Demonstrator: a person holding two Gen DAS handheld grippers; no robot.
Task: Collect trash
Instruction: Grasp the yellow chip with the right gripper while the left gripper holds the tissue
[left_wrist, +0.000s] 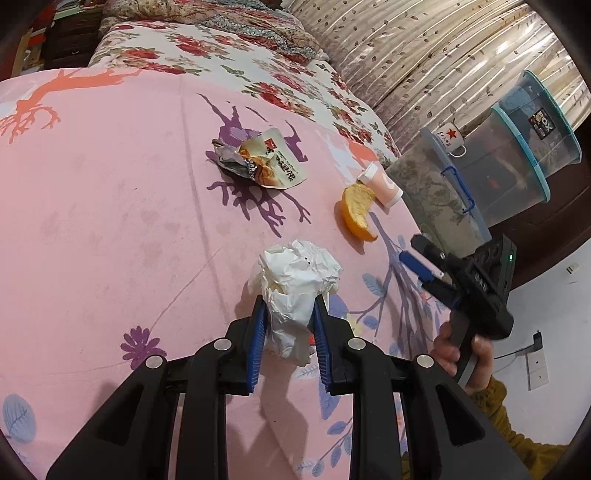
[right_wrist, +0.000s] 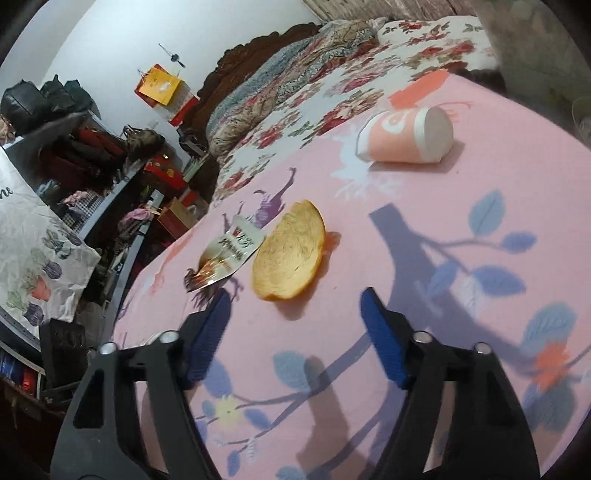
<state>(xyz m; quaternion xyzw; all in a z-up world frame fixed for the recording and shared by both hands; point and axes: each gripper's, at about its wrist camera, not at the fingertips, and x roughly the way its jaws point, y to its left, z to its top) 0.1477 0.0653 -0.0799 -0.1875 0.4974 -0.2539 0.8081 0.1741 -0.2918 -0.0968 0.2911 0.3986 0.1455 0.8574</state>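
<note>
My left gripper (left_wrist: 290, 302) is shut on a crumpled white paper ball (left_wrist: 295, 280), held just above the pink bedspread (left_wrist: 110, 221). An orange peel (left_wrist: 356, 210) lies beyond it, with a tipped pink paper cup (left_wrist: 382, 184) behind and a torn snack wrapper (left_wrist: 262, 158) to the left. In the right wrist view my right gripper (right_wrist: 295, 295) stands open with nothing between its blue pads, just short of the orange peel (right_wrist: 290, 251). The cup (right_wrist: 404, 134) lies on its side farther back, and the wrapper (right_wrist: 225, 258) is left of the peel. The right gripper (left_wrist: 424, 258) also shows from the side, held by a hand.
Stacked clear plastic storage boxes (left_wrist: 517, 162) and a white mug with a red star (left_wrist: 452, 138) stand past the bed's right edge. A flowered quilt (left_wrist: 258, 74) covers the far bed. Cluttered shelves and bags (right_wrist: 92, 158) fill the room at left.
</note>
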